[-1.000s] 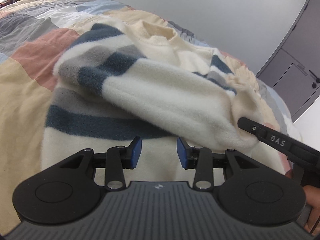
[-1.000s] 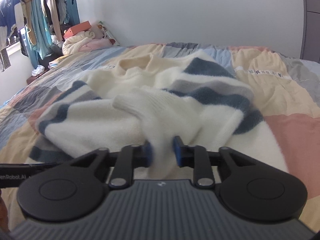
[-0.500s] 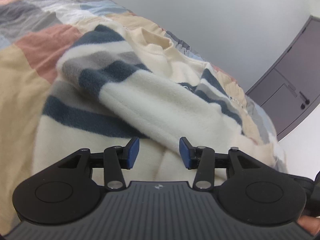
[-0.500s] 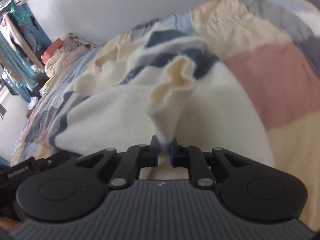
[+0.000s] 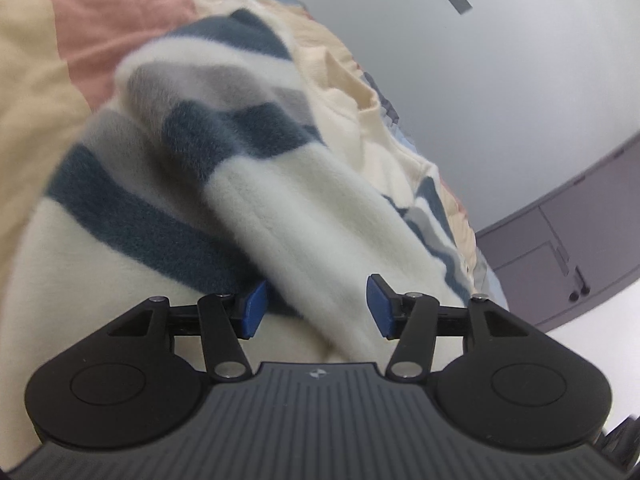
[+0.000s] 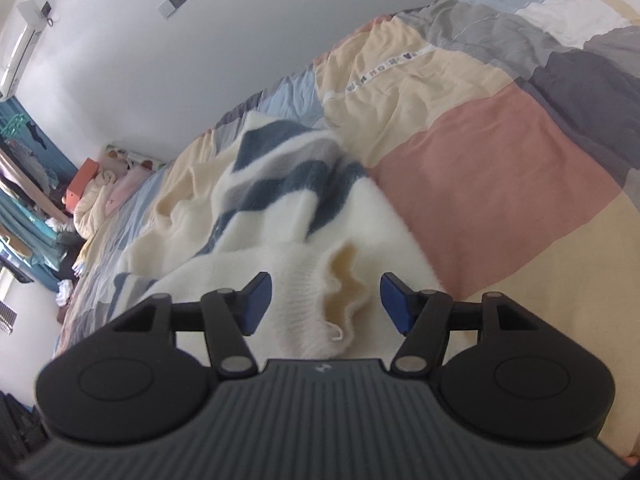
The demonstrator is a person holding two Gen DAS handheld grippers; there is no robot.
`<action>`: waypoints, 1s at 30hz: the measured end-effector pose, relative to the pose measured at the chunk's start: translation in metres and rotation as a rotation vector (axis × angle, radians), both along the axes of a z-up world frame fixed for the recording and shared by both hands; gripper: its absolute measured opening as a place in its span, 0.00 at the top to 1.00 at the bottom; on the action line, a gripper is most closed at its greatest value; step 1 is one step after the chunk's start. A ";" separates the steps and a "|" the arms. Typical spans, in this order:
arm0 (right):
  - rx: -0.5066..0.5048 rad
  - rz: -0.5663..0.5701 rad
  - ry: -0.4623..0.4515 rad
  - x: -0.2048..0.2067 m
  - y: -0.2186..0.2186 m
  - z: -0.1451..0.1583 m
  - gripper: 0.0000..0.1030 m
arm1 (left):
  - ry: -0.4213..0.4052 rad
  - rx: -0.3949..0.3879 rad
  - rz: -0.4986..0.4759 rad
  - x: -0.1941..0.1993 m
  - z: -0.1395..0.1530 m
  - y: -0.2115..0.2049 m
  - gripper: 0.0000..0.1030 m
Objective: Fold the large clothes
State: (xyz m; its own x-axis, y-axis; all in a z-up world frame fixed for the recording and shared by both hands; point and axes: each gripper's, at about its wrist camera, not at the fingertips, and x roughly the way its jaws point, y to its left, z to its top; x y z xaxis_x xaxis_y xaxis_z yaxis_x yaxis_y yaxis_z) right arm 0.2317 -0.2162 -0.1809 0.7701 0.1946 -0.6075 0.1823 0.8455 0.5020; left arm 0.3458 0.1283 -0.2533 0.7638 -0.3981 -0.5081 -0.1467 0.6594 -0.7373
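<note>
Bed (image 6: 500,184): fills most of both views; a patchwork quilt in cream, pink, grey and pale blue squares, running to the far wall.
Wall (image 6: 248,32): plain white behind the bed; an air unit high at the far left of the right wrist view.
Cabinet (image 5: 580,248): grey-purple doors at the right of the left wrist view, beyond the bed's edge.
Pile (image 6: 108,192): pink and cream bedding heaped at the far left end of the bed, with an orange box beside it.
Sweater (image 5: 168,184): cream and fluffy with navy and grey stripes, lying on the quilt near both grippers, both sleeves folded in across the body, collar at the far side.
Sleeve (image 5: 304,240): in the left wrist view it runs from the far left down to the near middle, across the striped body.
Cuff (image 6: 332,296): ribbed, ruffled cream end of the other sleeve, lying loose on the sweater body.
Left gripper (image 5: 316,306): fingers apart and just been opening; the sleeve lies between the blue pads, but whether they touch it cannot be told.
Right gripper (image 6: 326,306): fingers apart and just been opening; the cuff sits between the pads, not pinched.
</note>
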 end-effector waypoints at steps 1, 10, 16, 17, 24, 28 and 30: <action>-0.004 0.006 0.010 0.004 0.001 -0.002 0.52 | 0.001 -0.015 0.003 0.004 -0.002 0.000 0.44; -0.102 0.073 -0.058 0.016 0.014 0.008 0.91 | 0.008 -0.055 0.004 0.009 0.003 0.004 0.90; -0.143 0.045 -0.022 0.003 0.006 0.012 0.91 | 0.008 0.017 -0.011 -0.010 0.023 -0.001 0.91; -0.126 0.037 0.020 0.005 0.003 0.005 0.91 | 0.025 0.037 -0.019 -0.012 0.021 -0.002 0.91; -0.131 0.025 0.114 0.016 0.003 -0.013 0.91 | 0.104 0.127 -0.064 -0.004 0.006 -0.008 0.90; -0.145 0.031 0.101 0.013 0.007 -0.008 0.89 | 0.114 0.112 -0.076 -0.014 0.009 -0.002 0.80; -0.183 0.055 0.086 0.009 0.012 -0.001 0.88 | 0.119 0.128 -0.072 -0.025 0.016 0.000 0.66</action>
